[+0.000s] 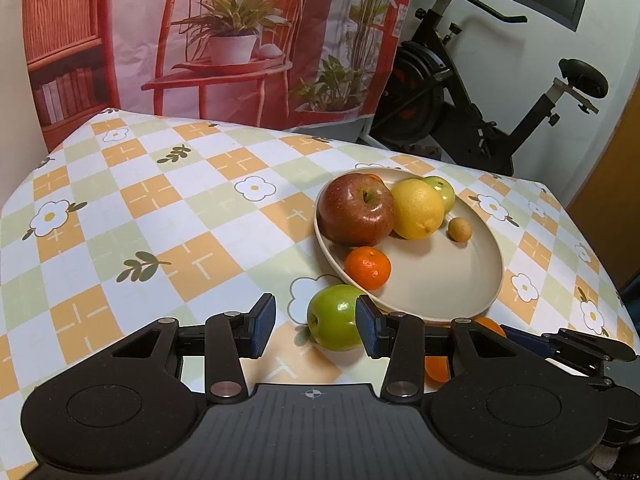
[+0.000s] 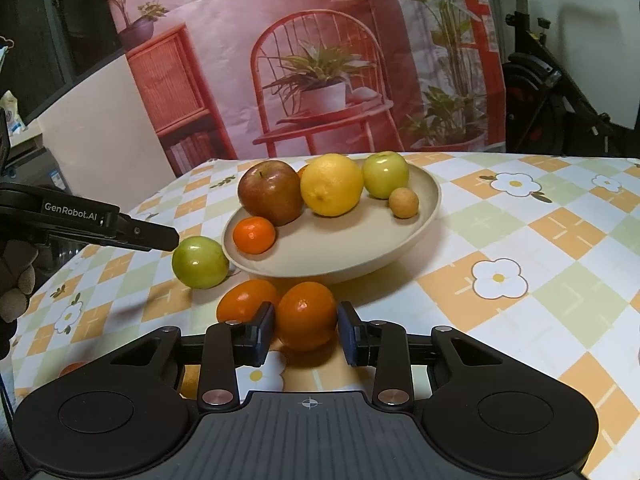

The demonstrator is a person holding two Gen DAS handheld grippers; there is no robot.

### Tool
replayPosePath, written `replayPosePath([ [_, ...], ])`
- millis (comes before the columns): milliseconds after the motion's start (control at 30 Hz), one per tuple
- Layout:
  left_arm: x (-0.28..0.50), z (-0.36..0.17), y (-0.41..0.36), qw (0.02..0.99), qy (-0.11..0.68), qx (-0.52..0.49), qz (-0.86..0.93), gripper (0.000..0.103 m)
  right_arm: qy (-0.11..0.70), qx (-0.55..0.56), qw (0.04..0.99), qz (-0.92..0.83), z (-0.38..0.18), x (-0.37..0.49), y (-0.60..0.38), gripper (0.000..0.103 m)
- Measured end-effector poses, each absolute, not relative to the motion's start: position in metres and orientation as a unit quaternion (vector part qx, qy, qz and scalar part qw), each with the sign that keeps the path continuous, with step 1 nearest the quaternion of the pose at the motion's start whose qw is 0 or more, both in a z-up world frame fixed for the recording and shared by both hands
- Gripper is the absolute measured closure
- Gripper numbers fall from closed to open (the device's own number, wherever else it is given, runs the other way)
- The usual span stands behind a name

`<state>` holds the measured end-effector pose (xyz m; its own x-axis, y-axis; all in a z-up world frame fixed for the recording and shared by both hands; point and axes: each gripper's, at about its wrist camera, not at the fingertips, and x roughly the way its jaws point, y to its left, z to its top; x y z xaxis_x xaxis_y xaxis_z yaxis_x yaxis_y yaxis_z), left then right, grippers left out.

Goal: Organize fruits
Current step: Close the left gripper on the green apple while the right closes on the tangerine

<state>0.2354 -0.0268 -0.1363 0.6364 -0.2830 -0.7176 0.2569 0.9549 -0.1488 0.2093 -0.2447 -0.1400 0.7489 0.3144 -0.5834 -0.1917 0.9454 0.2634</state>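
Now both claws sit at loose fruit below the bowl [image 2: 434, 200].
Right claw [image 2: 306, 330] brackets an orange [image 2: 306, 314], pads apart, unclamped; left claw [image 1: 316, 326], open, beside green apple [image 1: 332, 322], ready for lifting in.

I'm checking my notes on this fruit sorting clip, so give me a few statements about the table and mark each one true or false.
1. The red apple lies in the beige bowl. True.
2. The bright green apple is inside the bowl. False: it sits on the tablecloth beside the bowl's rim.
3. An orange sits between the fingers of the right gripper. True.
4. The lemon lies on the tablecloth. False: it is in the bowl, next to the red apple.
5. The left gripper is shut on a small mandarin. False: its jaws are open, and the mandarin lies in the bowl.
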Motion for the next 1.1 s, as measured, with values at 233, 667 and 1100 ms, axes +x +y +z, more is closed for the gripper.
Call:
replayPosePath([
  [233, 0.237, -0.141, -0.028, 0.901, 0.407, -0.018, -0.152, 0.056, 0.328, 0.097, 0.931, 0.129, -0.139, 0.208, -0.25, 0.072],
  [667, 0.244, -0.148, -0.035, 0.894, 0.415, -0.011, -0.172, 0.052, 0.328, 0.098, 0.931, 0.127, -0.138, 0.208, -0.252, 0.072],
  [1100, 0.246, -0.149, -0.035, 0.89, 0.419, -0.018, -0.177, 0.047, 0.328, 0.098, 0.931, 0.127, -0.138, 0.208, -0.252, 0.072],
])
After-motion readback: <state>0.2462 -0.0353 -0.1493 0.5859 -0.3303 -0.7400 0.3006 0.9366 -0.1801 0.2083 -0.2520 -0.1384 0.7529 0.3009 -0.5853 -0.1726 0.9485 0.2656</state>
